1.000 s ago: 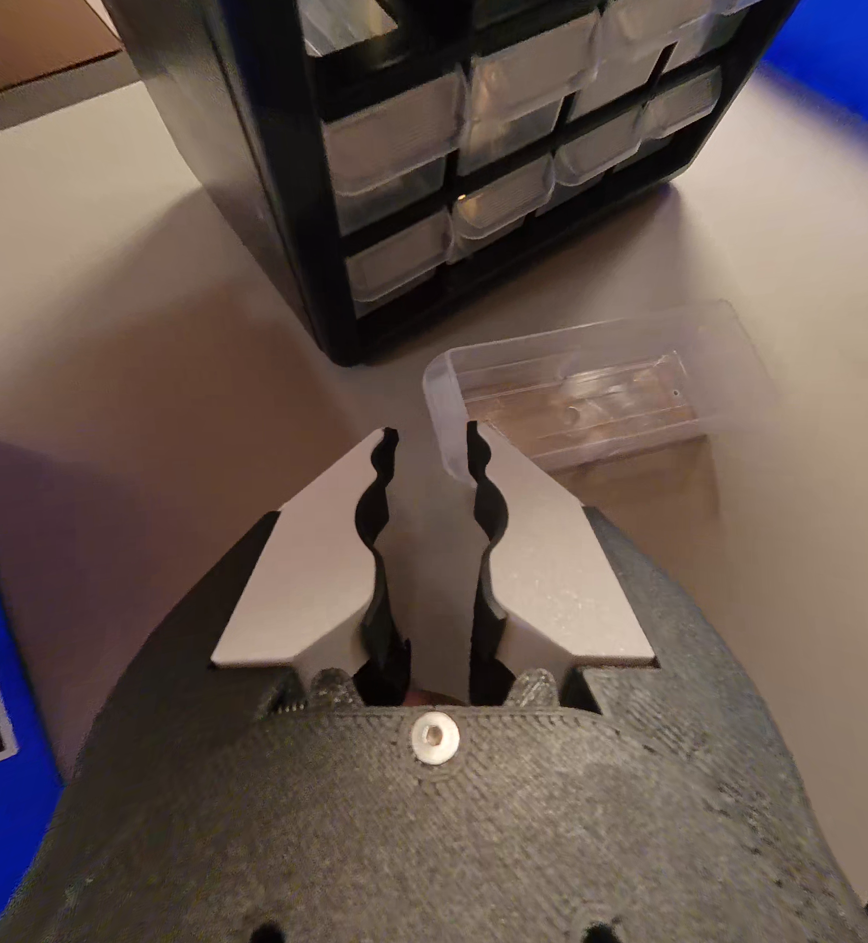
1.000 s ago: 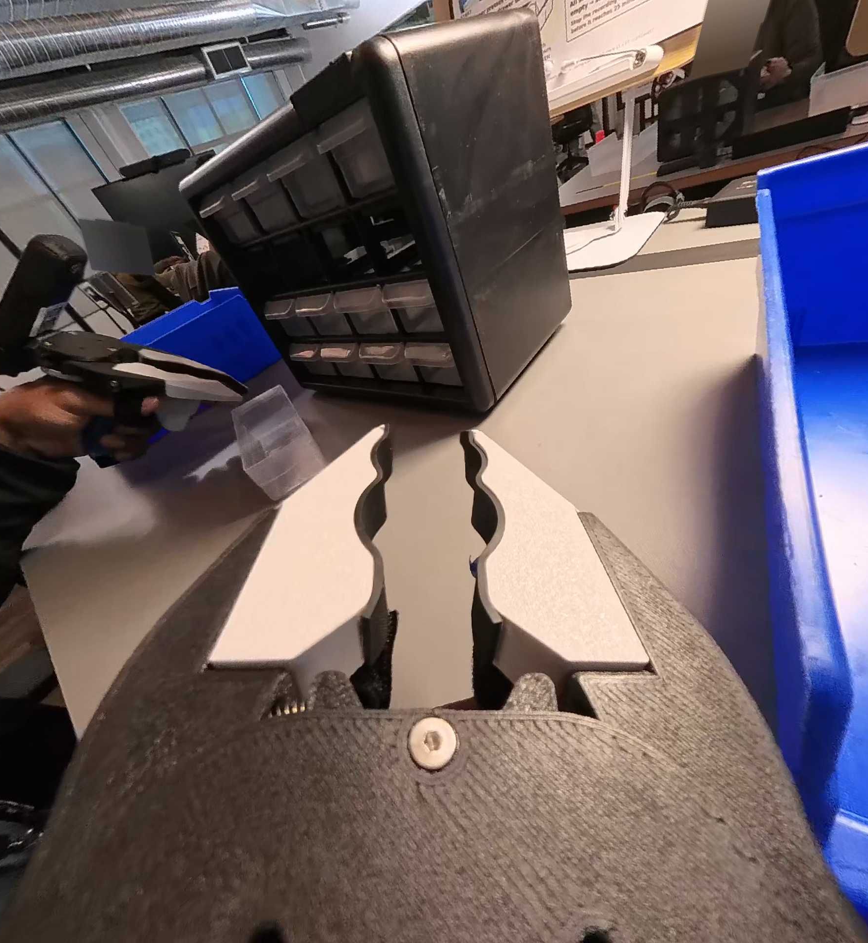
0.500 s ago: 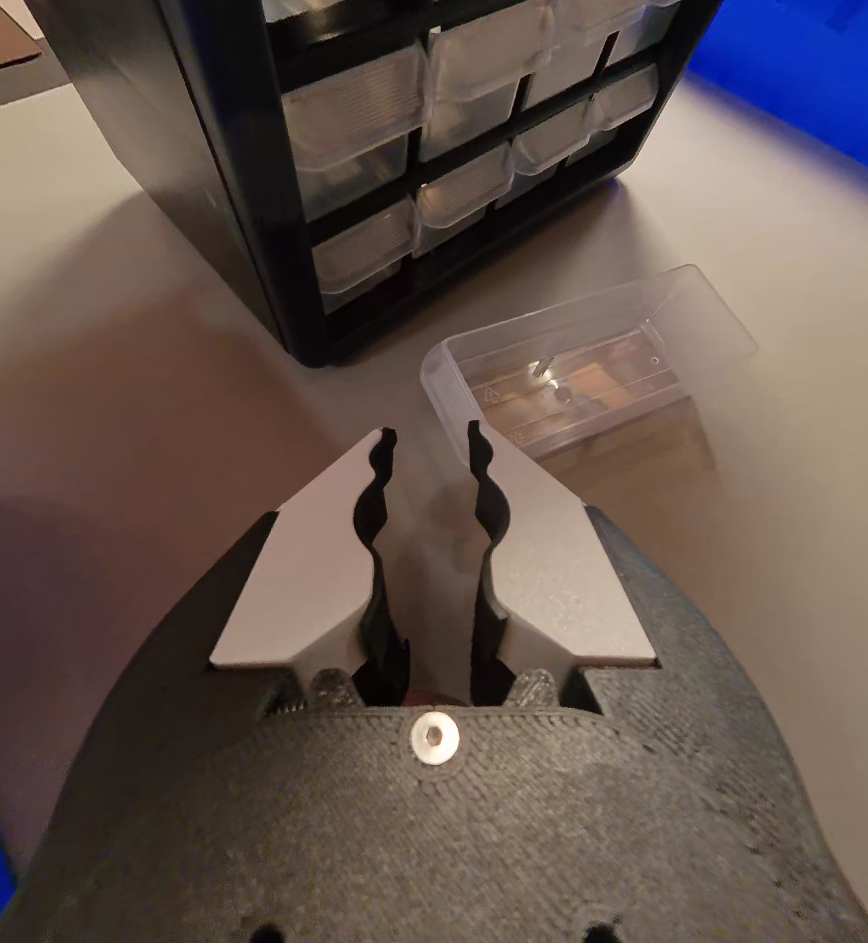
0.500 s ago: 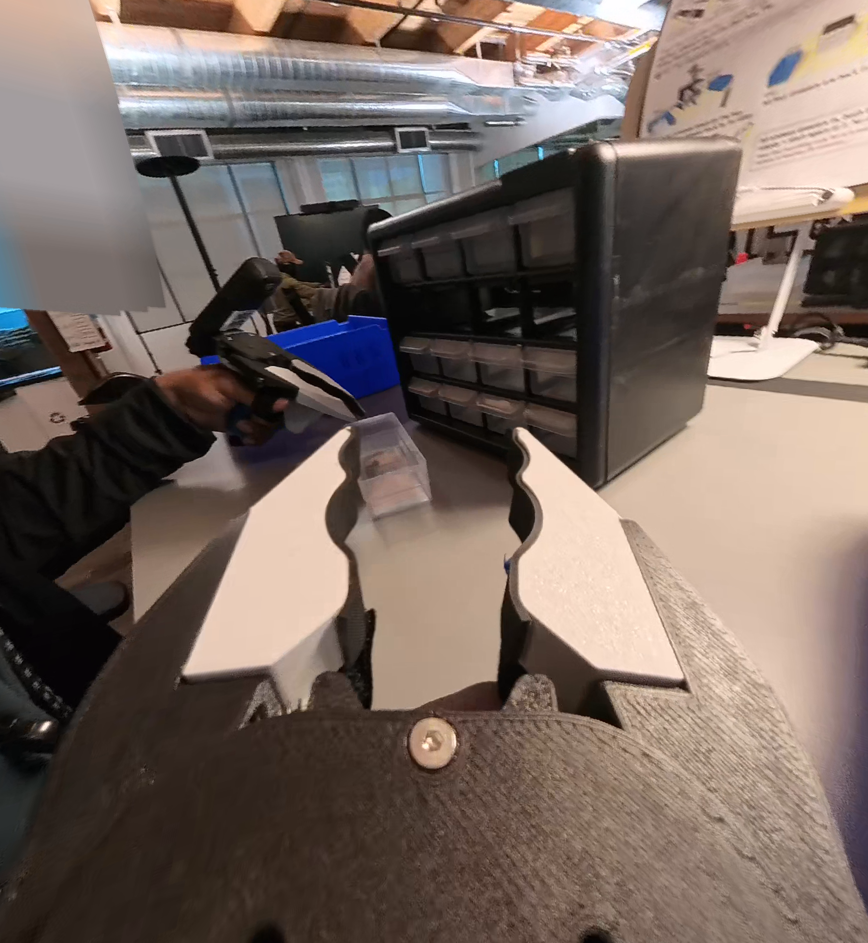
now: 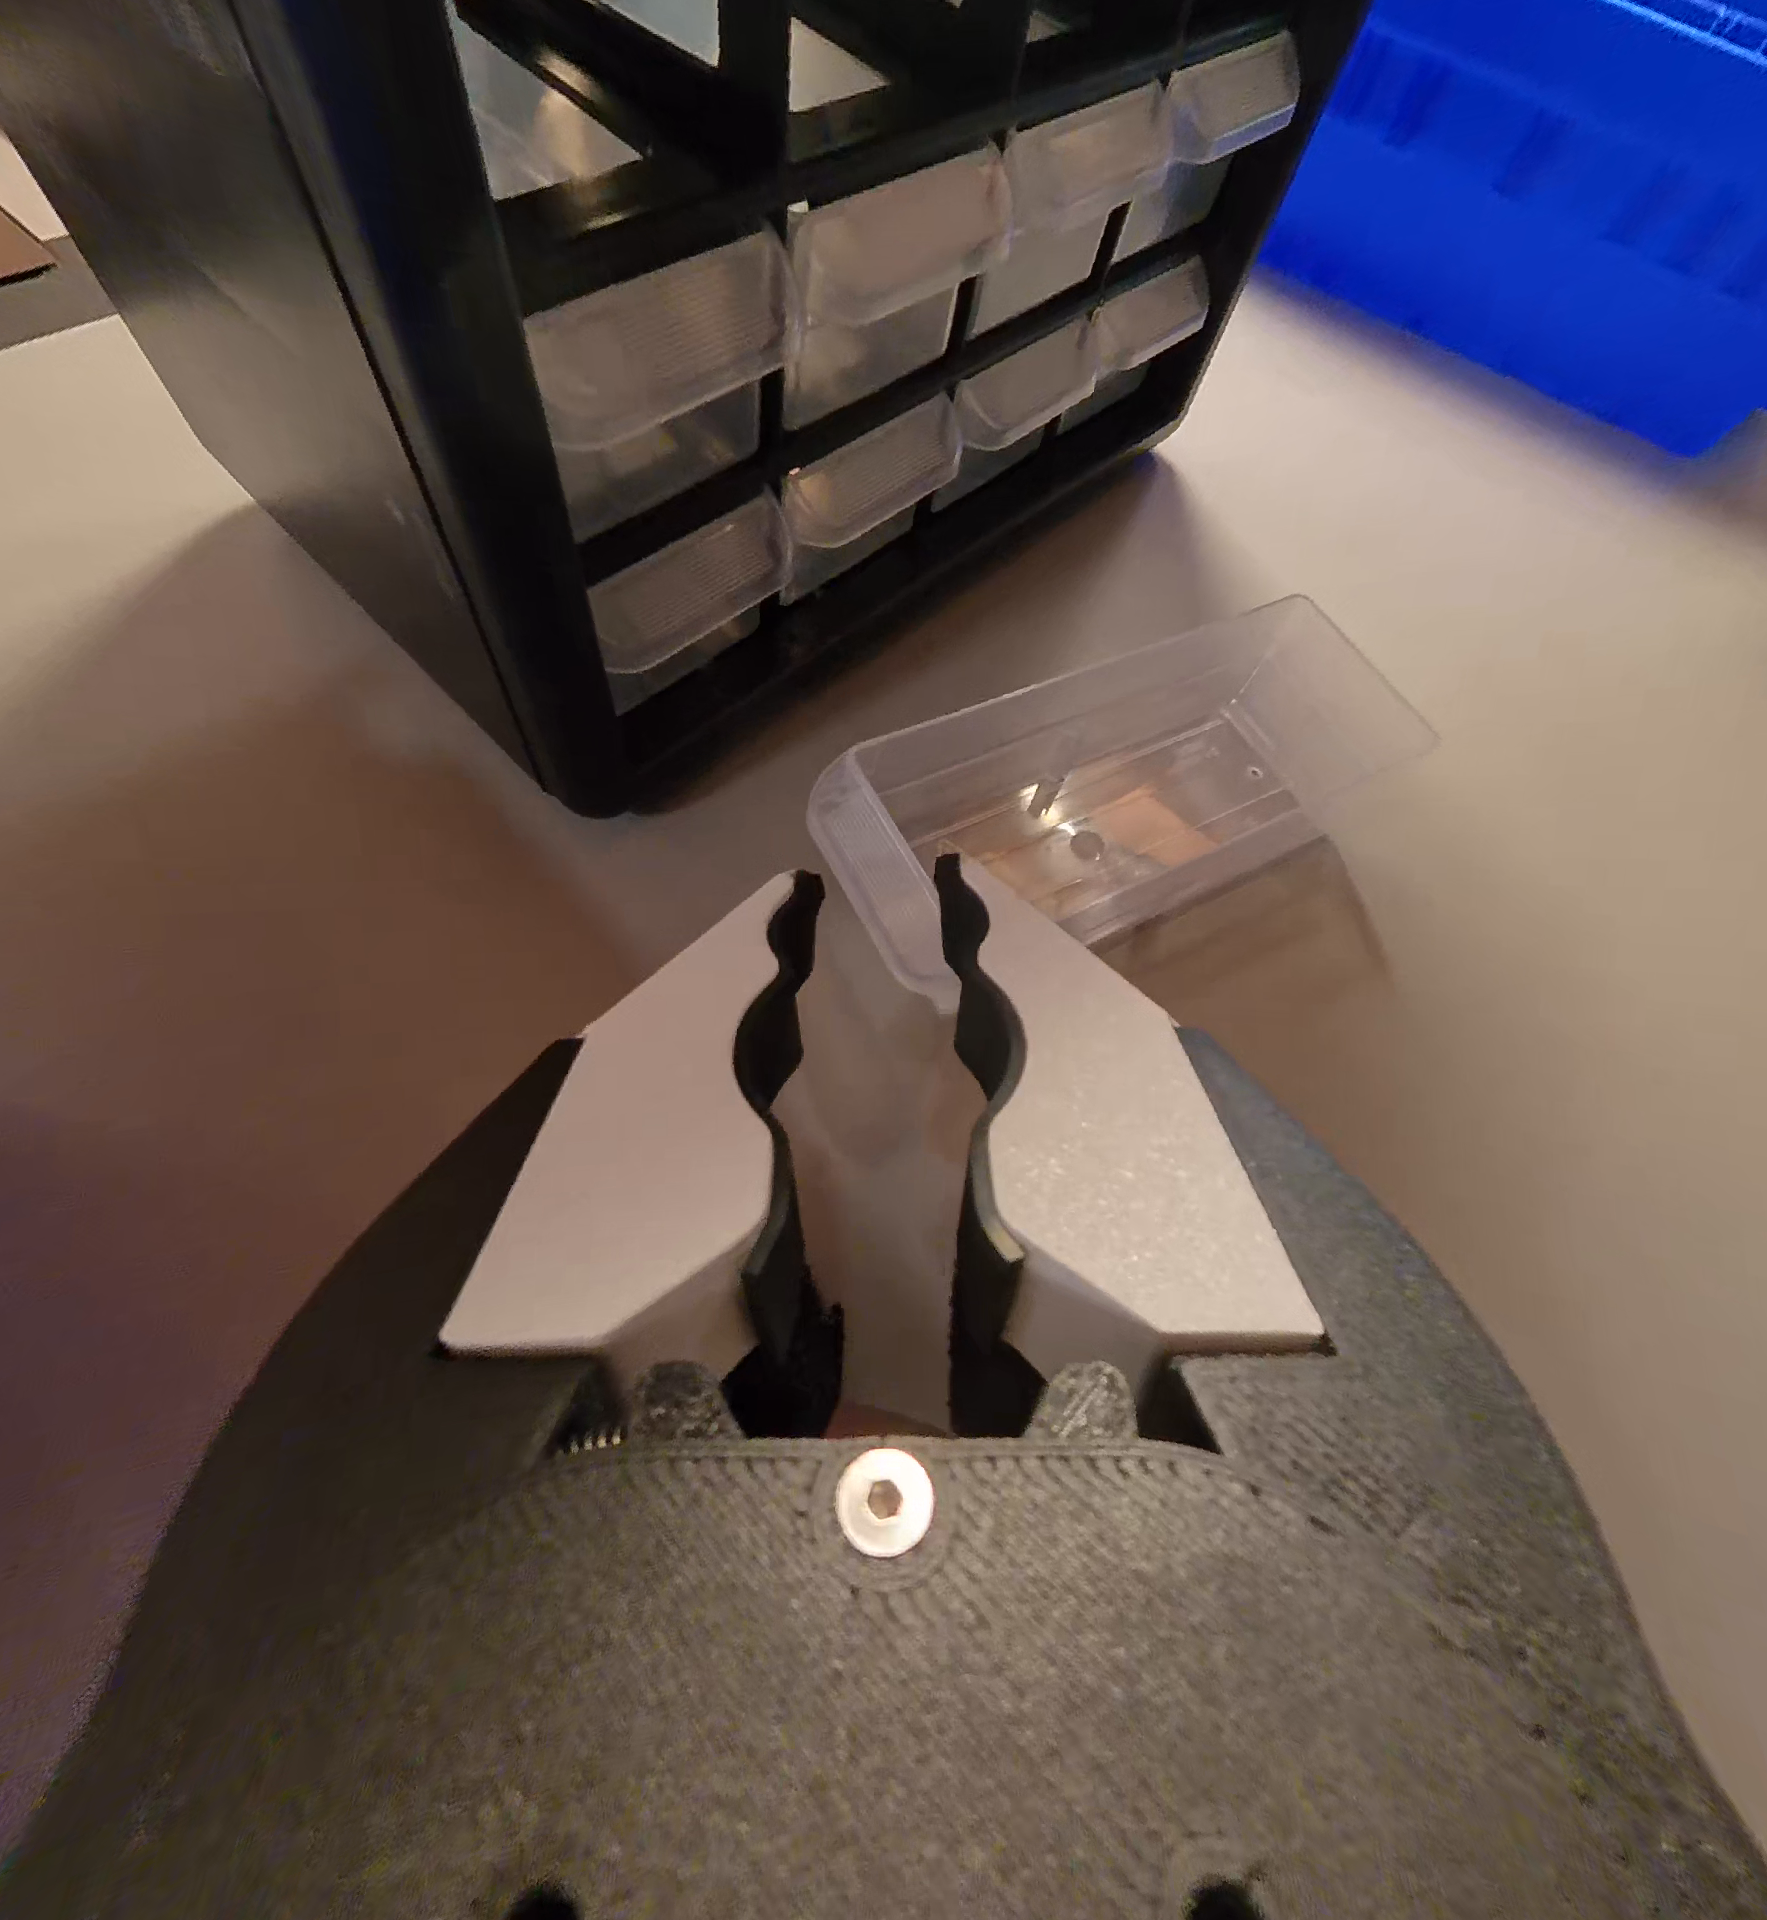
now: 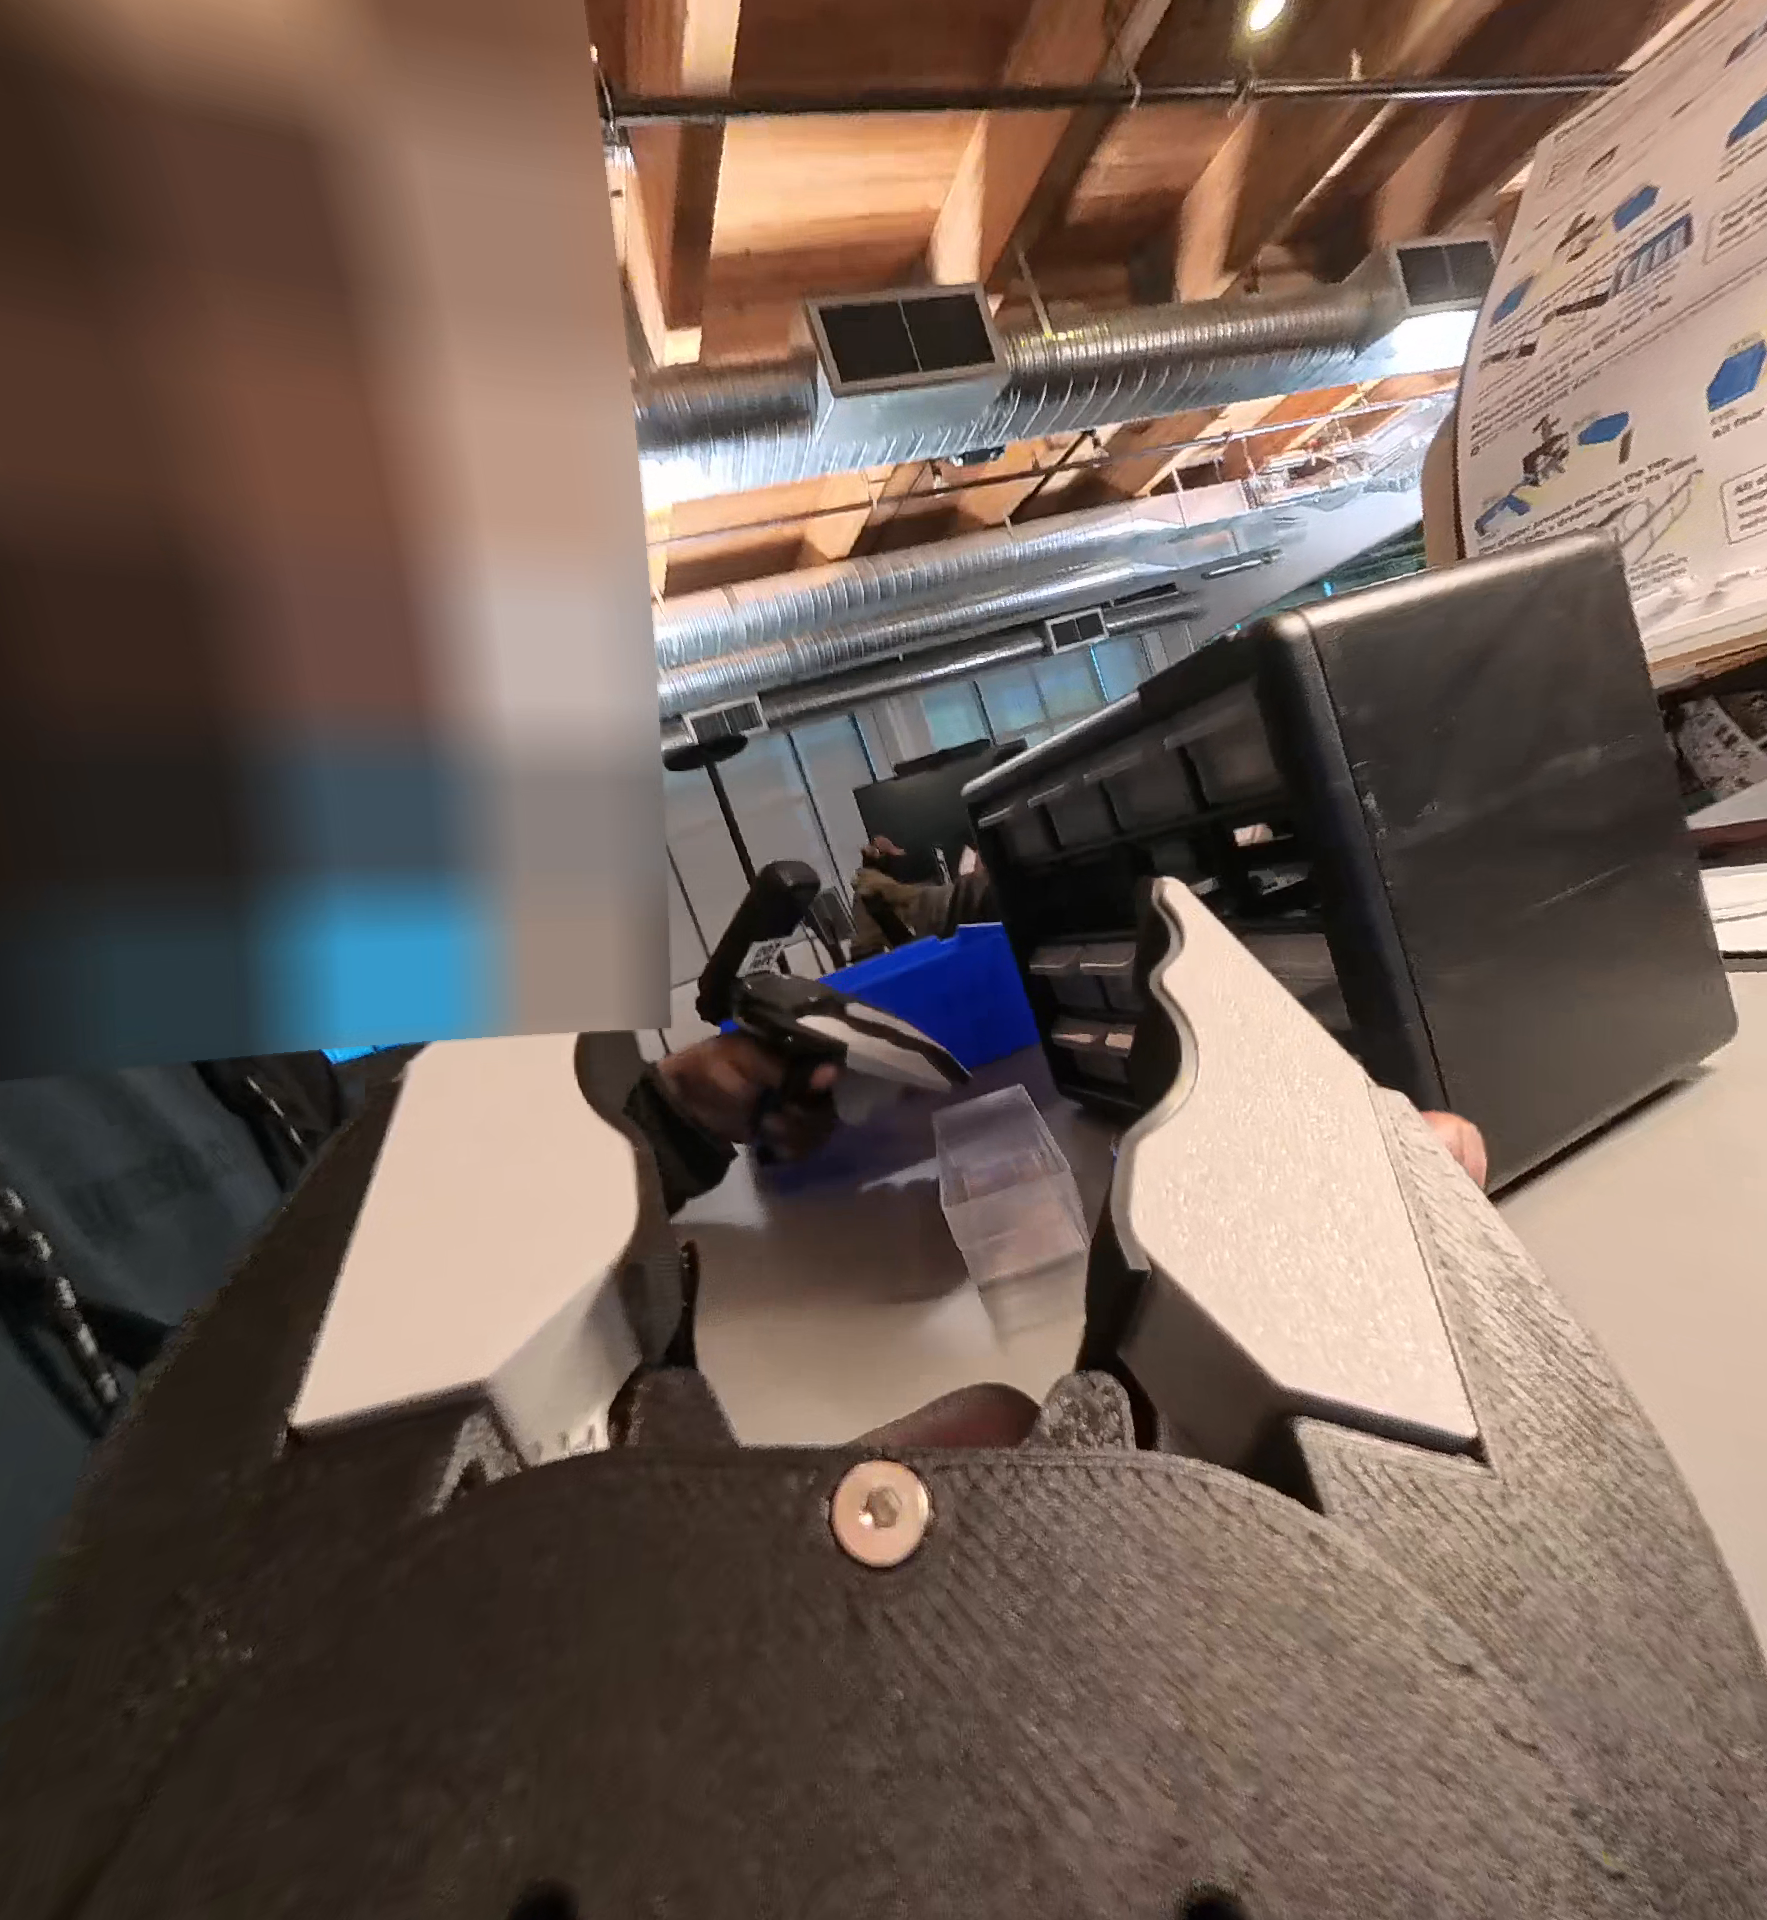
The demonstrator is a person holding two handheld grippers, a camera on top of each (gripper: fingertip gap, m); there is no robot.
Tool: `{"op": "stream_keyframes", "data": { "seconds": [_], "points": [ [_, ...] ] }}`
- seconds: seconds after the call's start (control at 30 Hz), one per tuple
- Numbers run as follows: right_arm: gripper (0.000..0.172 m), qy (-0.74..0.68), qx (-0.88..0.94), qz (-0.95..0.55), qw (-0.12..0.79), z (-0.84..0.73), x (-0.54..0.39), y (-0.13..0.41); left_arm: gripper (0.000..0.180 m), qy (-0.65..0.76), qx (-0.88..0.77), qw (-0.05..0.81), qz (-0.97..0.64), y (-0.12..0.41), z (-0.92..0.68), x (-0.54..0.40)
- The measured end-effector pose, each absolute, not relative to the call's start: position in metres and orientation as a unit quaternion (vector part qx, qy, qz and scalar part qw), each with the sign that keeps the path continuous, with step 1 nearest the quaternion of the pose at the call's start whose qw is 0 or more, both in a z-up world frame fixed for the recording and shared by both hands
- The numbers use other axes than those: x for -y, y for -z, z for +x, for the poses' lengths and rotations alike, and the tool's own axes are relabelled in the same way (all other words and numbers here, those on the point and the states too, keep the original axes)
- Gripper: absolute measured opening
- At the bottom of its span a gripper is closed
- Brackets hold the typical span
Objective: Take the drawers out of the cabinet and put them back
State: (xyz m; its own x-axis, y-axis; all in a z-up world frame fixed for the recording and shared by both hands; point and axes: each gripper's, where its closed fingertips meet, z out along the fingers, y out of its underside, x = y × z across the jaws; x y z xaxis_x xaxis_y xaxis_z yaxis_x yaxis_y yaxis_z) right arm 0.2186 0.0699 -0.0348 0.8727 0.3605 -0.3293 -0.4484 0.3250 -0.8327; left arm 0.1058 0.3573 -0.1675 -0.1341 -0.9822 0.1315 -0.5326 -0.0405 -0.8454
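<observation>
Left gripper [image 5: 877, 902], jaws narrow and empty, nears the clear drawer [image 5: 1118, 790] beside the cabinet [image 5: 422, 343] (right gripper [image 6: 858, 1039] spread wide); it should straddle the front lip squarely before closing.

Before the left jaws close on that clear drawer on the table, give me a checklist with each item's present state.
1. Clear drawer lies free on the table, apart from the black cabinet: ok.
2. Left gripper lined up at the drawer's front lip: ok.
3. Left jaws pressing on the lip: not ok, a gap shows.
4. Empty slots in the cabinet for reinsertion: ok.
5. Right gripper open wide, holding nothing: ok.
6. Drawer empty: cannot tell.
</observation>
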Motion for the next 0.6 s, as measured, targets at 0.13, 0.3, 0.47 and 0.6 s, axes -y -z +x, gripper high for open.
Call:
{"op": "stream_keyframes", "data": {
  "seconds": [0.13, 0.3, 0.47, 0.6],
  "points": [
    [0.098, -0.271, -0.053, -0.516, 0.811, 0.226, -0.074, 0.034, 0.022, 0.407, -0.64, 0.271, -0.593, 0.172, 0.104, -0.353],
    [0.098, -0.277, -0.053, -0.517, 0.808, 0.227, -0.08, 0.035, 0.022, 0.417, -0.632, 0.271, -0.594, 0.169, 0.101, -0.356],
    [0.096, -0.276, -0.055, -0.515, 0.81, 0.228, -0.079, 0.035, 0.022, 0.422, -0.627, 0.273, -0.595, 0.167, 0.099, -0.358],
    [0.095, -0.275, -0.055, -0.515, 0.81, 0.228, -0.079, 0.035, 0.022, 0.422, -0.627, 0.273, -0.596, 0.168, 0.099, -0.358]
  ]
}}
